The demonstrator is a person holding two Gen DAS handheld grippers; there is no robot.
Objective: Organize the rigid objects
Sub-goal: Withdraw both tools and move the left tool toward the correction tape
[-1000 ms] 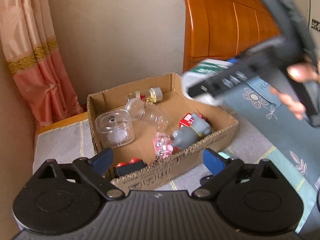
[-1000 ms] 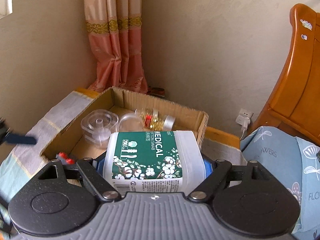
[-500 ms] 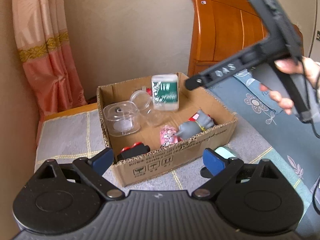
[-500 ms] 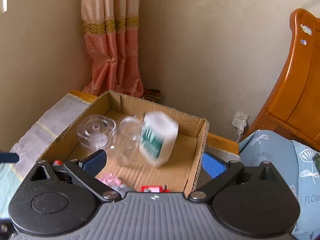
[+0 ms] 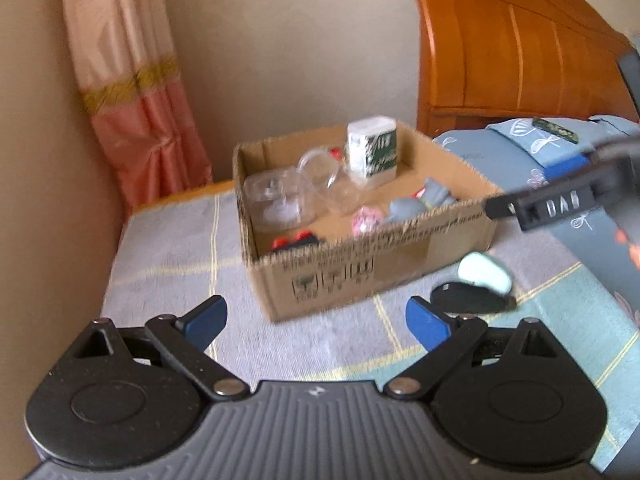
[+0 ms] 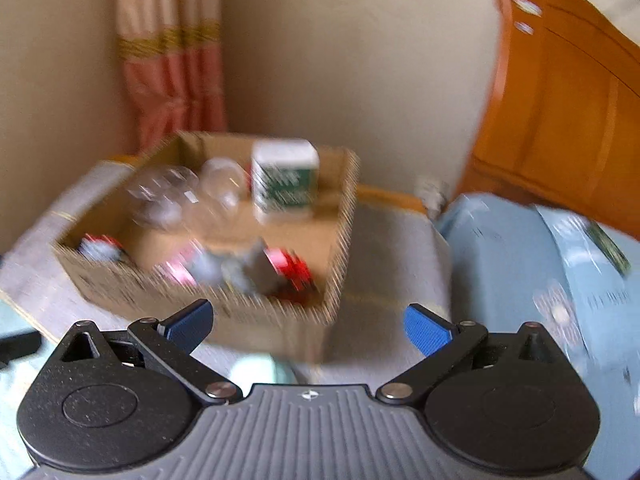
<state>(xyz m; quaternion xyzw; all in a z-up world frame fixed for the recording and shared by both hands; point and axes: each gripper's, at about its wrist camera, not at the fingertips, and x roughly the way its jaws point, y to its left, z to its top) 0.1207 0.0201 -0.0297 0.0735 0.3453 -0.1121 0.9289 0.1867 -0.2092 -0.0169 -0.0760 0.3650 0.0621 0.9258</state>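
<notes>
left tongs (image 5: 316,322) agape, right tongs (image 6: 308,324) agape

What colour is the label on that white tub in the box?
Dark green label with white print, clearest in the left wrist view.

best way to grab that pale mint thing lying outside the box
Grip the pale mint object across its narrow width, coming straight down from above with the left gripper. It lies flat on a black item beside the cardboard box, top exposed. Blur hides finer shape.
</notes>
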